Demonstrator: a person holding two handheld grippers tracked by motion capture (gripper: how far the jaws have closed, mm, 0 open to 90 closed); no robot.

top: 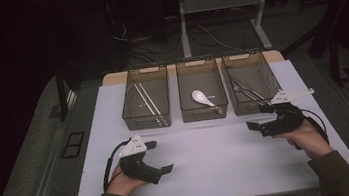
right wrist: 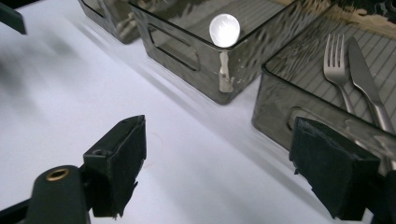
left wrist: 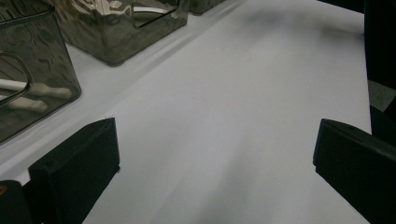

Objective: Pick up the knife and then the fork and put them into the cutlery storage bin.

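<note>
Right gripper (top: 255, 118), jaws wide apart w/ nothing between, sits just in front of the smoky translucent plastic bin on the right (top: 268, 100), holding a steel fork (right wrist: 337, 65) & knife (right wrist: 366, 81). Left gripper (top: 162, 156) likewise spread, empty, over the white table sheet (top: 210, 159).

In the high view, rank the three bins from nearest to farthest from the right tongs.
1. The right bin, holding a fork and knife, sits just beyond the right tongs.
2. The middle bin, holding a white spoon, is next to its left.
3. The left bin, holding chopsticks, is farthest, across the table.
</note>
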